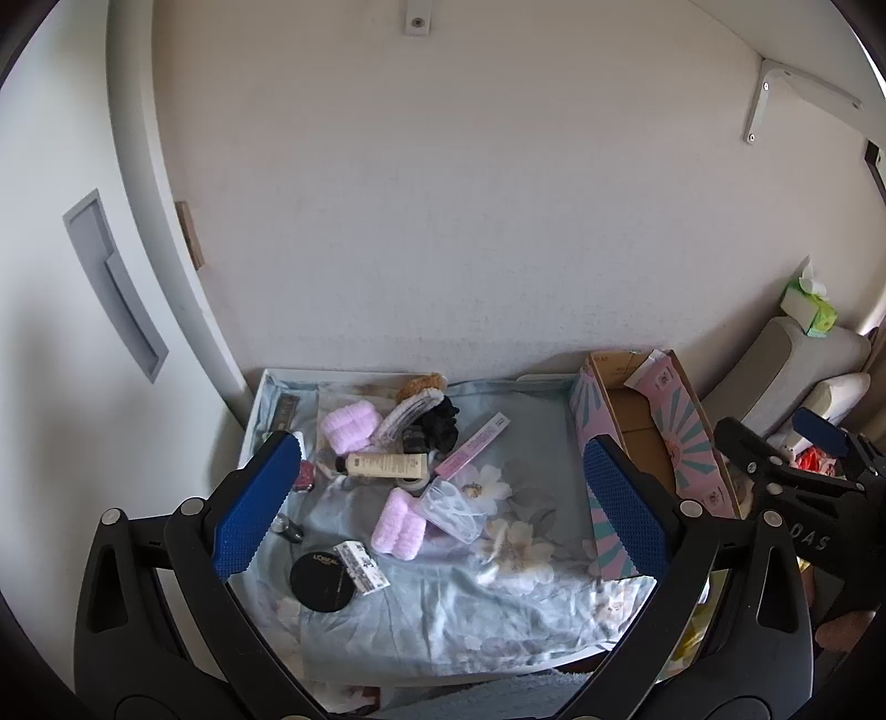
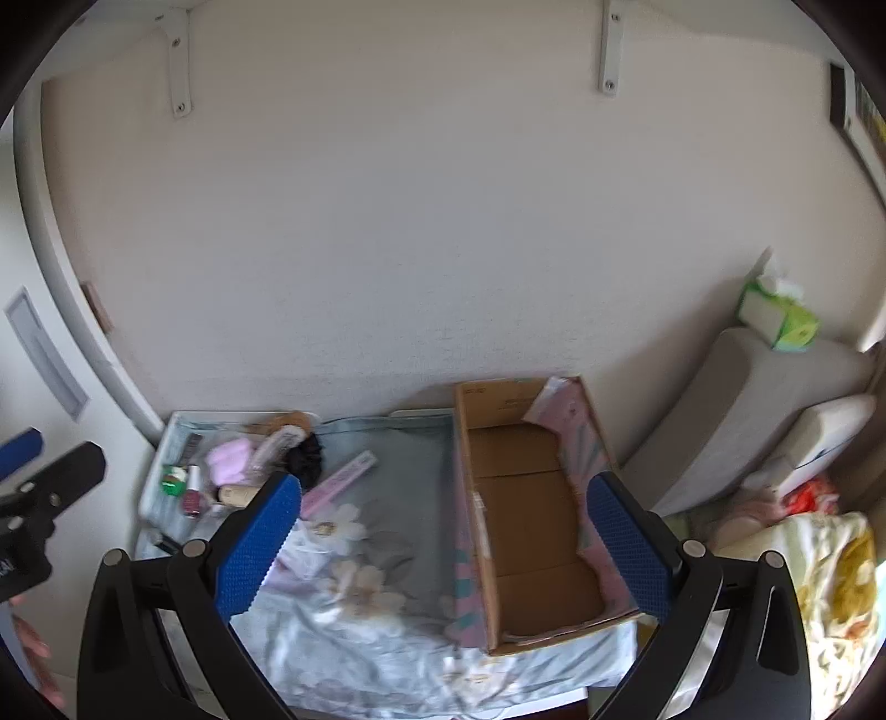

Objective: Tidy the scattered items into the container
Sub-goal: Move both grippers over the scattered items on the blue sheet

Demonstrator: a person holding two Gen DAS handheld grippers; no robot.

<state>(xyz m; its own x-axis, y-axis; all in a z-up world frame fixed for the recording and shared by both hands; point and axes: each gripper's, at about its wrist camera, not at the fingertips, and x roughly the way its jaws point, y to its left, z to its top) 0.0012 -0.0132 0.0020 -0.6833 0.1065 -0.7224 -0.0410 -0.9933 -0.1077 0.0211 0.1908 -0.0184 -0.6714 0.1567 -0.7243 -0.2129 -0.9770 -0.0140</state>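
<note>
Scattered toiletries lie on a floral cloth (image 1: 443, 598) covering a small table. Among them are two pink fluffy pads (image 1: 397, 523), a beige tube (image 1: 387, 465), a long pink box (image 1: 473, 446), a black compact (image 1: 322, 581), a clear plastic cup (image 1: 454, 507) and a black scrunchie (image 1: 437, 423). An open cardboard box (image 2: 531, 520) with pink patterned sides stands at the table's right end, with nothing inside. My left gripper (image 1: 443, 501) hovers open above the items. My right gripper (image 2: 443, 540) hangs open over the box's left wall. Neither holds anything.
A white wall backs the table, with shelf brackets (image 2: 608, 50) high up. A grey cushion (image 2: 736, 410) with a green tissue pack (image 2: 781, 321) sits to the right, above crumpled bedding (image 2: 819, 587). A white door (image 1: 55, 332) stands at the left.
</note>
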